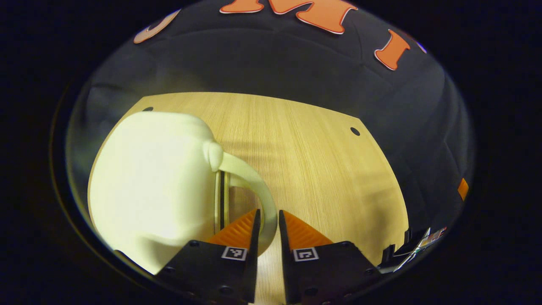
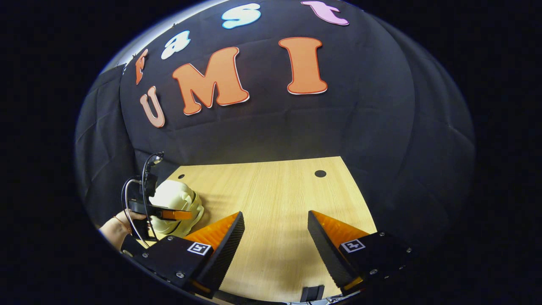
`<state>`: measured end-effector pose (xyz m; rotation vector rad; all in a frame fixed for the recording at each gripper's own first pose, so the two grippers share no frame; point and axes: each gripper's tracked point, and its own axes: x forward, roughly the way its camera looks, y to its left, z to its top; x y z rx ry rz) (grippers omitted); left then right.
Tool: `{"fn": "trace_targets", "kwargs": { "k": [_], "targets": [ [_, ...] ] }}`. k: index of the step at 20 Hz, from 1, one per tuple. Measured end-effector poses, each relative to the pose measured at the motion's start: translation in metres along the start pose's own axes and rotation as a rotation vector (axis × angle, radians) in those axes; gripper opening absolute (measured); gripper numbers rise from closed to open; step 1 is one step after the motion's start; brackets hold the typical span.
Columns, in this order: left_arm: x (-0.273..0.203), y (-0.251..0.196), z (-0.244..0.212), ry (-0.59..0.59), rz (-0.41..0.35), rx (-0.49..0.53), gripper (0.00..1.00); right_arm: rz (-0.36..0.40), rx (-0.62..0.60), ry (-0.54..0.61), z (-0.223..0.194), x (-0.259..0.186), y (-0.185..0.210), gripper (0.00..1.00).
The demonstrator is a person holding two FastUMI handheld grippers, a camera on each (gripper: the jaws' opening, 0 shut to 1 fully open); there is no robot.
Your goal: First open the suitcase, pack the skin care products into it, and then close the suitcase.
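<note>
In the left gripper view, the left gripper [image 1: 267, 224] has its fingers [image 1: 237, 231] pressed close on the curved handle [image 1: 258, 186] of the cream suitcase [image 1: 152, 186], which passes between the tips. The suitcase stands shut on the left part of the wooden desk [image 1: 313, 161], its dark seam just behind the handle.

In the right gripper view, the right gripper [image 2: 276, 231] hangs over bare desk with its fingers [image 2: 326, 237] spread wide and nothing between them. Far to the left a hand [image 2: 123, 220] holds the other gripper against the suitcase, near the desk's back left corner.
</note>
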<state>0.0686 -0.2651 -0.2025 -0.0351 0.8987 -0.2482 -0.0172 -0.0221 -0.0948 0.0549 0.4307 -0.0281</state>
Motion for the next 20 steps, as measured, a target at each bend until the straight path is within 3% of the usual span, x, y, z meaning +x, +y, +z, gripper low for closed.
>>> {"fn": "trace_targets", "kwargs": {
  "k": [3, 6, 8, 9, 14, 18, 20],
  "targets": [
    [-0.017, -0.006, 0.007, -0.041, -0.052, -0.071, 0.36, -0.003, -0.001, 0.011, -0.005, 0.003, 0.011, 0.96],
    [-0.053, -0.024, 0.034, -0.161, -0.09, -0.064, 1.0, 0.01, 0.001, 0.006, -0.004, 0.002, 0.028, 0.95],
    [-0.087, -0.029, 0.063, -0.268, -0.068, -0.004, 0.93, -0.003, -0.016, -0.029, 0.003, 0.0, 0.036, 0.96],
    [-0.106, -0.033, 0.081, -0.331, -0.062, 0.027, 0.97, -0.015, -0.028, -0.054, 0.007, -0.003, 0.038, 0.96],
    [-0.198, -0.046, 0.156, -0.666, -0.087, 0.127, 0.98, -0.032, -0.089, -0.218, 0.034, -0.03, 0.06, 0.96],
    [-0.252, -0.053, 0.173, -0.896, -0.101, 0.108, 0.96, -0.031, -0.081, -0.329, 0.044, -0.051, 0.077, 0.95],
    [-0.254, -0.053, 0.174, -0.926, -0.098, 0.131, 0.96, -0.038, -0.077, -0.345, 0.04, -0.057, 0.083, 0.95]
  ]
}}
